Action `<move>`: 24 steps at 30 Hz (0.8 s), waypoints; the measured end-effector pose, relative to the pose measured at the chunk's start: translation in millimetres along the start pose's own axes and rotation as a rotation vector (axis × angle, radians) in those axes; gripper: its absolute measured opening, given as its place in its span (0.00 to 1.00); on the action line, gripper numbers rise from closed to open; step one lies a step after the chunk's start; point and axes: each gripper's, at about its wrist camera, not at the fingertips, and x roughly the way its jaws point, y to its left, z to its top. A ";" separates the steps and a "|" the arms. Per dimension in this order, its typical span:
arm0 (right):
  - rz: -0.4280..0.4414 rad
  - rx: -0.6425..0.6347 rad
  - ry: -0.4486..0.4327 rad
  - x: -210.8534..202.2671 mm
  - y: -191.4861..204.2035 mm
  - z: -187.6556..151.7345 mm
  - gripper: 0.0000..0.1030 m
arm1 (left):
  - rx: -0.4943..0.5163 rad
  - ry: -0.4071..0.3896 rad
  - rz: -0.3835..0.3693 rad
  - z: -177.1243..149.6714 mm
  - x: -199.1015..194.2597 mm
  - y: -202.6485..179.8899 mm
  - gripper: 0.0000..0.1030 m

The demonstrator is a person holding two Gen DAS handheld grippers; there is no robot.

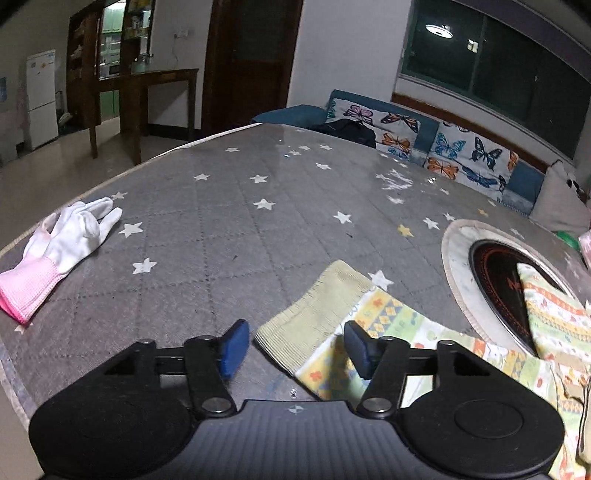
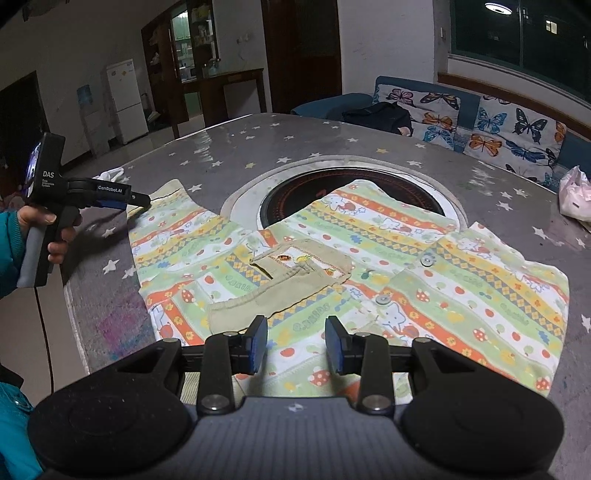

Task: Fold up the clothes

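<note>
Dim room. Dark window (image 2: 517, 33) reflecting ceiling lamp (image 2: 498, 6). Butterfly-print sofa (image 2: 480, 122) under it. White fridge (image 2: 125, 101), dark wood door (image 2: 301, 55), pale floor (image 1: 33, 177).

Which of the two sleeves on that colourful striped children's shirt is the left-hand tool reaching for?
The sleeve with the beige ribbed cuff that lies flat on the grey star-patterned tablecloth. The open left gripper straddles its cuff edge; the other sleeve lies untouched.

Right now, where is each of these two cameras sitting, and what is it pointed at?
Left wrist: on the left gripper, low over the shirt's sleeve cuff; open fingers show.
Right wrist: on the right gripper, above the shirt; open fingers, plus the person's left hand.
Shared: shirt, white glove, star-patterned table, burner, butterfly sofa.
</note>
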 end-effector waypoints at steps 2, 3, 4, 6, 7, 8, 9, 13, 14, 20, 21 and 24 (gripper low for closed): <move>-0.002 0.008 -0.004 -1.5 -0.8 -1.3 0.34 | 0.001 -0.003 0.012 0.0 0.1 -0.6 0.37; -0.004 0.012 -0.006 -2.2 -1.2 -1.8 0.34 | -0.003 -0.004 0.013 -0.2 0.1 -0.4 0.29; -0.006 0.017 -0.009 -3.0 -1.7 -2.4 0.34 | -0.010 -0.005 0.012 -0.4 0.1 -0.1 0.21; -0.008 0.029 -0.017 -5.2 -2.7 -3.6 0.34 | -0.040 -0.001 -0.012 0.6 -1.4 1.9 0.11; -0.011 0.033 -0.021 -6.7 -3.3 -4.2 0.34 | -0.058 0.001 -0.033 1.5 -3.5 2.4 0.10; -0.014 0.036 -0.026 -8.3 -4.2 -4.8 0.34 | -0.076 0.004 -0.055 2.5 -5.5 3.0 0.10; -0.017 0.040 -0.031 -10.2 -5.0 -5.4 0.34 | -0.078 0.000 -0.089 4.1 -10.5 -0.2 0.10; -0.035 0.063 -0.054 -19.8 -11.3 -8.7 0.34 | -0.036 -0.026 -0.248 12.0 -37.6 -27.4 0.10; -0.040 0.070 -0.060 -22.6 -13.4 -9.5 0.34 | -0.017 -0.031 -0.288 14.0 -45.2 -37.1 0.10; -0.079 0.117 -0.097 -41.8 -28.1 -20.8 0.34 | 0.076 -0.021 -0.541 23.1 -82.6 -101.4 0.09; -0.086 0.125 -0.103 -45.2 -30.7 -23.1 0.34 | 0.090 -0.015 -0.587 23.1 -88.4 -114.1 0.09; -0.106 0.149 -0.121 -55.3 -38.4 -29.8 0.34 | 0.129 0.012 -0.711 21.2 -102.2 -151.1 0.09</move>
